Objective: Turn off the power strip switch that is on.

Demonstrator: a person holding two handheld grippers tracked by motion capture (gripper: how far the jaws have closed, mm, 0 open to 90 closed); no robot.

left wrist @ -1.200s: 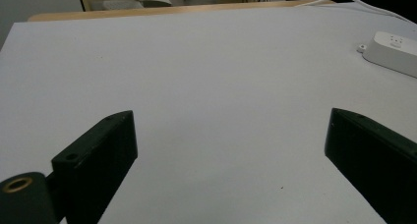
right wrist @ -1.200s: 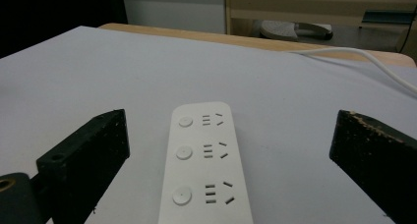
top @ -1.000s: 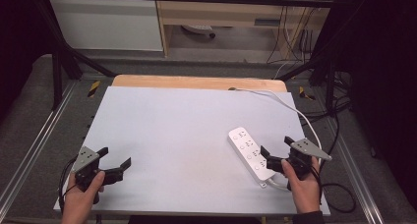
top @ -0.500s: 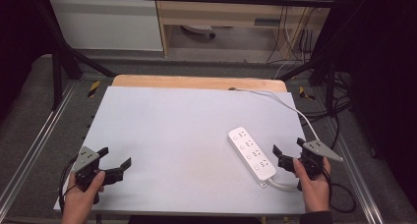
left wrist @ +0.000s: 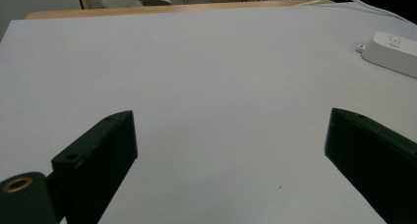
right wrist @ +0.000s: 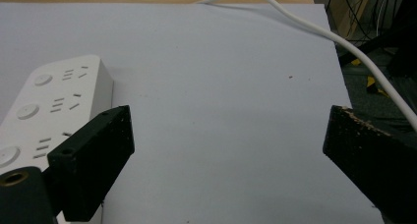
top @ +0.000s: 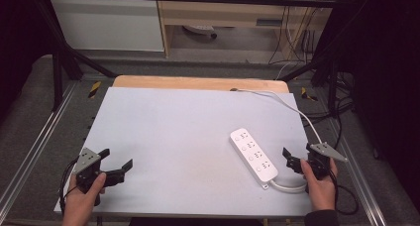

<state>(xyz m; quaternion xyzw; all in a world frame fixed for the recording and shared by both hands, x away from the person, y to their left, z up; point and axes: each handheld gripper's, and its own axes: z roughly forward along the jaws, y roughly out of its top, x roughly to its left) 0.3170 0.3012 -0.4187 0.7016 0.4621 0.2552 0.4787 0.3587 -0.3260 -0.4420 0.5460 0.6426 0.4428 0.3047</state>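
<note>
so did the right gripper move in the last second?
Yes. The right gripper has pulled back right, off the power strip, toward the table's right edge.

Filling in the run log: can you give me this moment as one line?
left claw: open, empty | right claw: open, empty, beside power strip | power strip: flat on table, cable trailing off far edge
</note>
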